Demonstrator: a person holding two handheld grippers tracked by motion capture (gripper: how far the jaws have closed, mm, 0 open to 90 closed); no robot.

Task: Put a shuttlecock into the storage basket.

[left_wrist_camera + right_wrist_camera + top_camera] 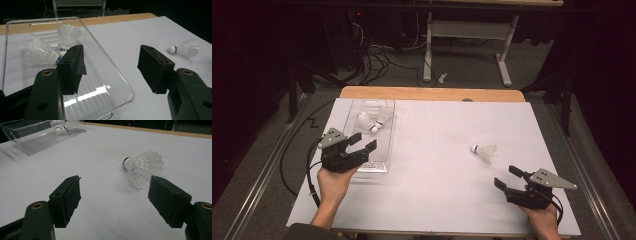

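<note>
A clear plastic tray [384, 131] lies at the left of the white sheet, with two white shuttlecocks [371, 120] in its far half. My left gripper [362, 141] hovers open over the tray's near end, nothing between its jaws. In the left gripper view the two shuttlecocks [65, 41] lie beyond its left jaw in the tray [110, 75]. A third shuttlecock [484, 152] lies on its side on the sheet at the right. My right gripper [507, 177] is open, a little nearer than it. In the right gripper view that shuttlecock [143, 167] lies ahead, toward the right jaw.
A white sheet [437, 185] covers most of the wooden table [432, 93]. Beyond the table stand a white desk frame [467, 35] and loose cables [377, 62] on the floor. Dark curtains close in both sides.
</note>
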